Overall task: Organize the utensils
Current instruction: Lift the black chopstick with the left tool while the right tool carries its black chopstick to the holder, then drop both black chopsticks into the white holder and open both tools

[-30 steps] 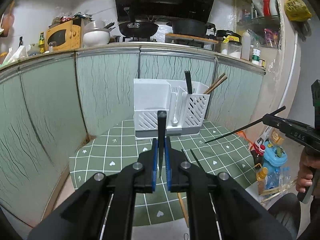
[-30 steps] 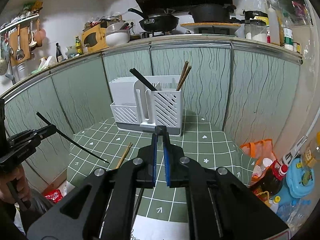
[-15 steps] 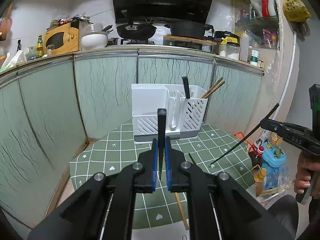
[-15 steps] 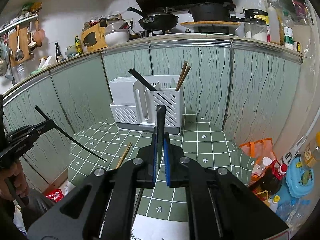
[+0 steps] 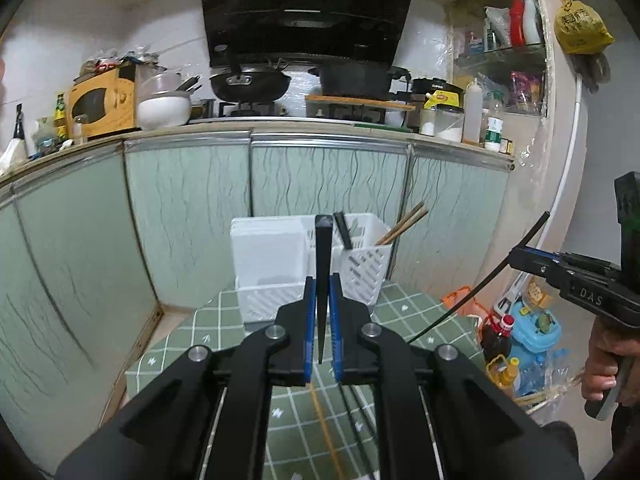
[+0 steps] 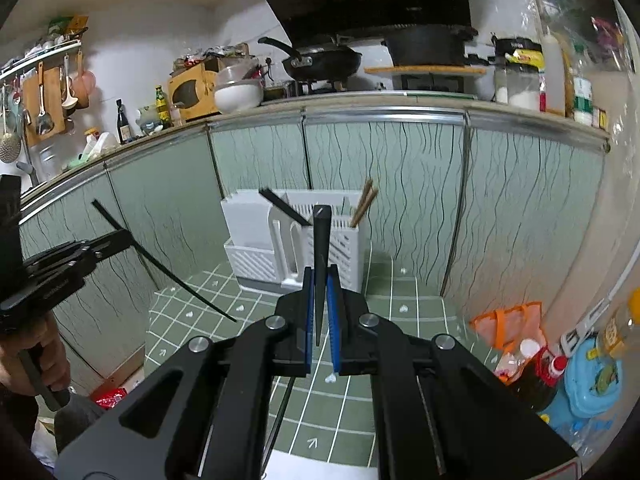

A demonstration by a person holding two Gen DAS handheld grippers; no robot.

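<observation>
A white utensil holder (image 5: 280, 268) stands at the back of a green tiled table (image 5: 208, 332), also in the right wrist view (image 6: 256, 240). It holds a black chopstick (image 5: 343, 230) and two wooden chopsticks (image 5: 402, 228). My left gripper (image 5: 320, 312) is shut on a black chopstick (image 5: 322, 264) held upright above the table. My right gripper (image 6: 319, 304) is shut on another black chopstick (image 6: 321, 248), seen from the side in the left wrist view (image 5: 480, 284). A wooden chopstick (image 5: 324, 428) and black ones (image 5: 356, 420) lie on the table below.
Green cabinet doors (image 5: 188, 216) close in behind and left of the table. Bottles and a blue toy (image 5: 532, 332) crowd the floor on the right. An orange bag (image 6: 508, 324) lies by the table's right edge. Pans sit on the counter above.
Both grippers have risen and moved closer to the holder, each still holding its black chopstick. The right chopstick has tilted steeper in the left wrist view.
</observation>
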